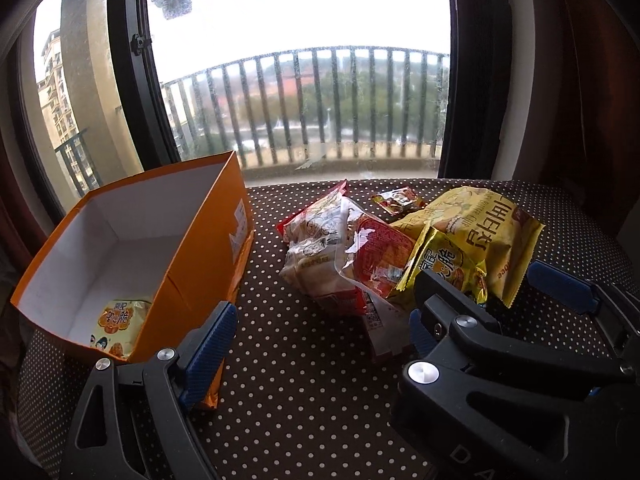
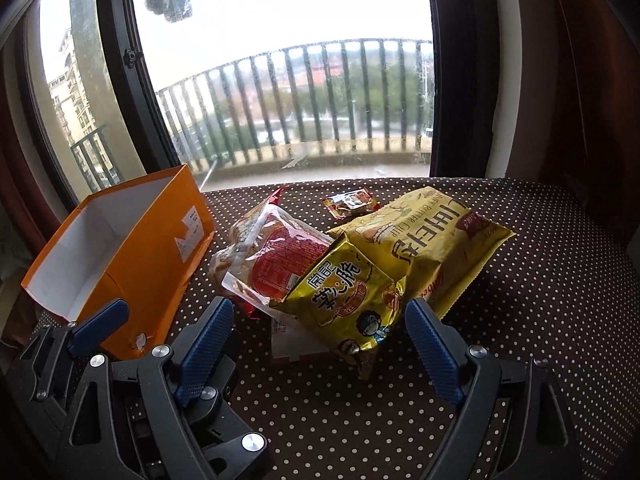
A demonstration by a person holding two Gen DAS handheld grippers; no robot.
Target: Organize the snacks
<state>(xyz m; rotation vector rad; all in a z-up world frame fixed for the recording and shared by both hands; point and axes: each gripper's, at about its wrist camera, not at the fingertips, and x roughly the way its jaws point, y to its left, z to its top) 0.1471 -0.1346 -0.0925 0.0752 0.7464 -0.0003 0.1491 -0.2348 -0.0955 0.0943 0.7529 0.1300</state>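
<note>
An open orange box (image 1: 192,248) (image 2: 132,240) stands on the left of the dotted surface, with one small yellow snack packet (image 1: 120,328) inside. A pile of snacks lies to its right: a clear and red bag (image 1: 340,256) (image 2: 276,256), a small yellow packet (image 1: 444,268) (image 2: 344,300), a big yellow chip bag (image 1: 480,232) (image 2: 428,240) and a small red sachet (image 1: 398,200) (image 2: 352,202). My left gripper (image 1: 320,344) is open and empty beside the box. My right gripper (image 2: 320,344) is open, its fingers on either side of the small yellow packet, not touching it.
The brown dotted cloth (image 1: 304,380) covers the surface up to a large window (image 1: 300,80) with a balcony railing behind. Dark curtains (image 2: 580,80) hang on the right. The right gripper's fingers (image 1: 560,288) show at the right of the left wrist view.
</note>
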